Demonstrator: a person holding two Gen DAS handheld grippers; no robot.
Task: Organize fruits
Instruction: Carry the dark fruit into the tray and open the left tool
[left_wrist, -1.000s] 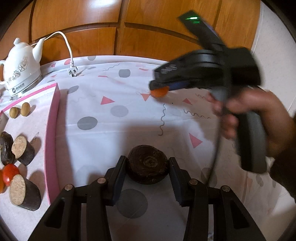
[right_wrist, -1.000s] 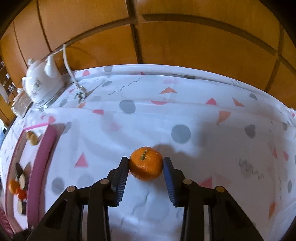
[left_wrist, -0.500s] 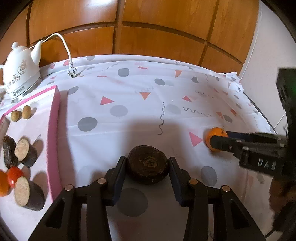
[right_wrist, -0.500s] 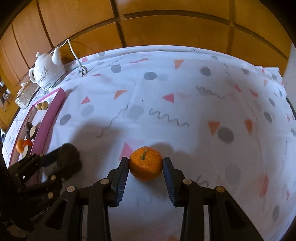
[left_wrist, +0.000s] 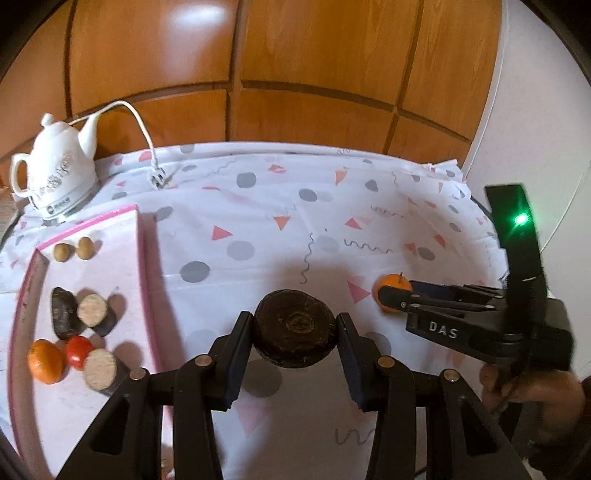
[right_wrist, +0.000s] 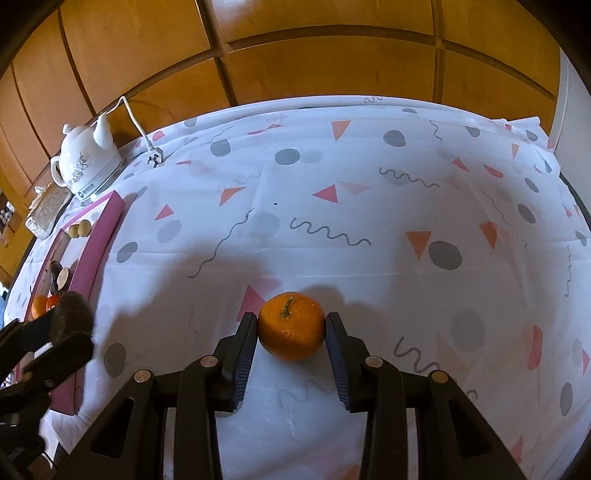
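A soft, light tangerine (right_wrist: 291, 325) is pinched at its sides by the right gripper (right_wrist: 291, 332); a firm dark fruit (left_wrist: 294, 328) is clamped by the left gripper (left_wrist: 294, 341).

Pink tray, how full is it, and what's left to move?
Done: the pink tray holds several fruits, including an orange one. In hand: left gripper grips a dark brown round fruit; right gripper grips an orange tangerine. Left: placing both.
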